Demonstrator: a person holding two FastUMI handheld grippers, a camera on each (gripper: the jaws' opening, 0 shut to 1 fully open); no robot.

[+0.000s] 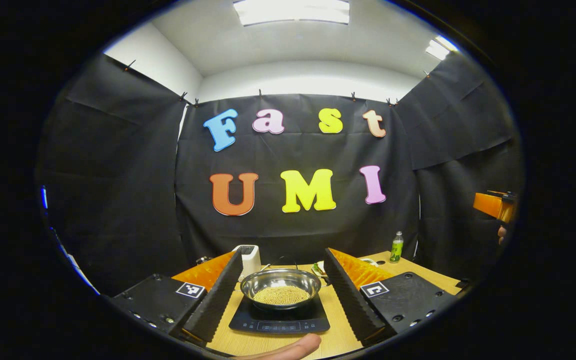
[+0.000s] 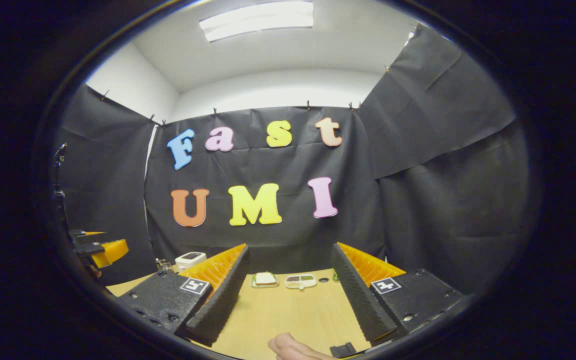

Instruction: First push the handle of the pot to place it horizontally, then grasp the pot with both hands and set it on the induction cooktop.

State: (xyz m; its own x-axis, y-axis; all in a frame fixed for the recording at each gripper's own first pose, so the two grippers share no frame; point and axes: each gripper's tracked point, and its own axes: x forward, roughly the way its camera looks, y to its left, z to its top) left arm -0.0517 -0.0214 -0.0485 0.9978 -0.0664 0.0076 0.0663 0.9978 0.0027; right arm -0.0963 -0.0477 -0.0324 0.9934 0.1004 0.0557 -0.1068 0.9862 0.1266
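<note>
Pot (image 1: 280,288) sitting on the induction cooktop (image 1: 280,320), straight ahead of the left gripper (image 1: 280,295), between its two fingers in the picture but beyond them, touching neither. Filled with small yellowish grains. Handle hard to make out; perhaps a thin piece at the far rim, so long axis not certain. Left jaws standing wide, holding nothing. Right gripper (image 2: 288,295) also wide and empty, facing bare tabletop (image 2: 288,310) with two small dishes (image 2: 283,280) far off. Left gripper clearly nearer to the pot. Cooktop front edge partly cut off by a finger (image 1: 288,347) at the bottom.
</note>
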